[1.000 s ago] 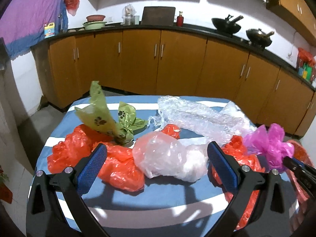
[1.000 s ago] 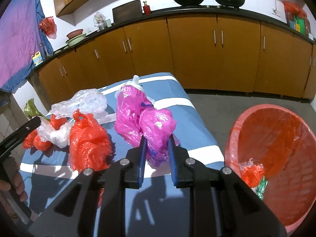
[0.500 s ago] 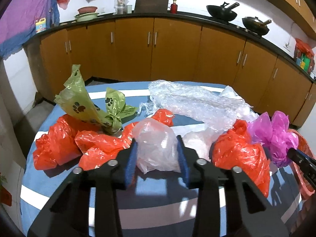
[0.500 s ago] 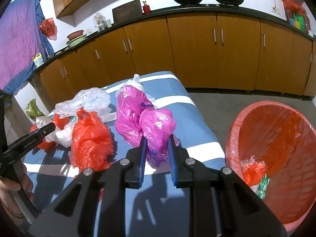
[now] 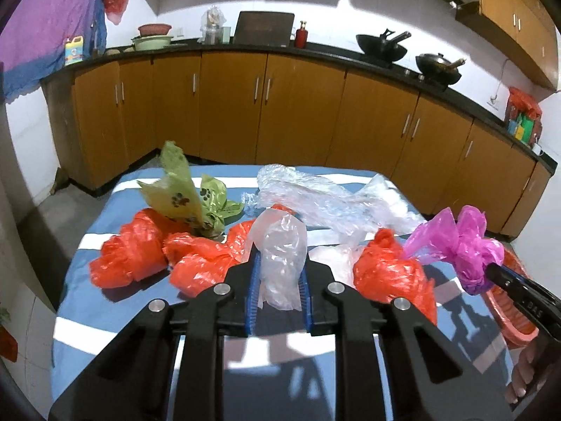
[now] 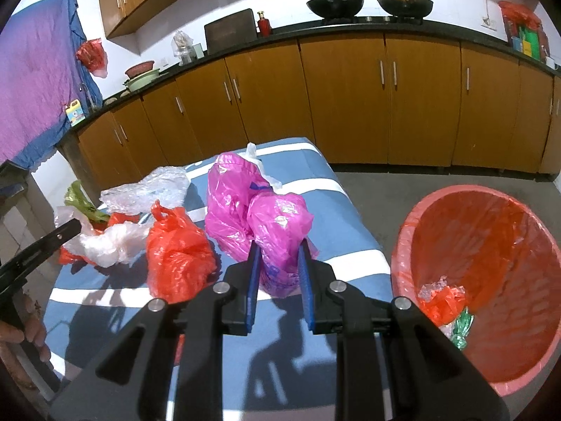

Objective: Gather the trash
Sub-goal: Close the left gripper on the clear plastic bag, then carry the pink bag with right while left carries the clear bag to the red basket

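Note:
My left gripper (image 5: 279, 273) is shut on a clear white plastic bag (image 5: 280, 249) and holds it above the blue striped table (image 5: 147, 312). My right gripper (image 6: 277, 263) is shut on a magenta plastic bag (image 6: 259, 210), raised over the table's right side; it also shows in the left wrist view (image 5: 463, 245). Red bags (image 5: 129, 249) (image 5: 389, 270), a green paw-print bag (image 5: 186, 196) and crumpled clear film (image 5: 315, 196) lie on the table. A red basin (image 6: 491, 273) to the right holds some trash (image 6: 443, 305).
Wooden kitchen cabinets (image 5: 298, 112) run along the back wall, with woks (image 5: 382, 47) on the black counter. The grey floor (image 6: 420, 182) lies between the table and cabinets. A purple cloth (image 6: 31, 80) hangs at the left.
My left gripper closed on the clear white bag and lifted it off the table. My right gripper kept its hold on the magenta bag and raised it slightly.

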`<control>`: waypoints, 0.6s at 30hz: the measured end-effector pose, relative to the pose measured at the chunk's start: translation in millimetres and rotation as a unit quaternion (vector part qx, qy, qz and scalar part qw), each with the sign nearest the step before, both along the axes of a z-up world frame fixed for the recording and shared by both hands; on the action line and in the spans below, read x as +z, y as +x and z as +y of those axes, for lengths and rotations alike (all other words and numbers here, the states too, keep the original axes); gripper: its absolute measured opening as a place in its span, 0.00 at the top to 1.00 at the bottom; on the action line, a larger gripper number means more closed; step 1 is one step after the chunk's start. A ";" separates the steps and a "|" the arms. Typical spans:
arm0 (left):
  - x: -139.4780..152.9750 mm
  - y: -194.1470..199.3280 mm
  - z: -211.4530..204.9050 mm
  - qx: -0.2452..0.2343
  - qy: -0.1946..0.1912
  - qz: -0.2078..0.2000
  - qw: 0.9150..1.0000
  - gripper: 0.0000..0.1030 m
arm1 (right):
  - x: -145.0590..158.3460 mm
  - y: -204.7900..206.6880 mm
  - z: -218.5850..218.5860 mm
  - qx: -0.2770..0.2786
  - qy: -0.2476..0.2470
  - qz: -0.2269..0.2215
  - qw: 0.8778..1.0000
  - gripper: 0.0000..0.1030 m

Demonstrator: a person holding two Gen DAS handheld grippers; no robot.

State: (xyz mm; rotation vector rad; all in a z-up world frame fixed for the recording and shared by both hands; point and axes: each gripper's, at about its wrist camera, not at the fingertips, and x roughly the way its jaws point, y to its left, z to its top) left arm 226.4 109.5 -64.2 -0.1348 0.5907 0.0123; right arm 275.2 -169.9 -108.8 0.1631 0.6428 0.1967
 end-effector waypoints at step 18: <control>49.3 -59.3 -31.7 -0.032 -0.012 -0.048 0.998 0.81 | 45.5 -73.5 -31.1 -0.016 0.024 -0.044 0.999 0.79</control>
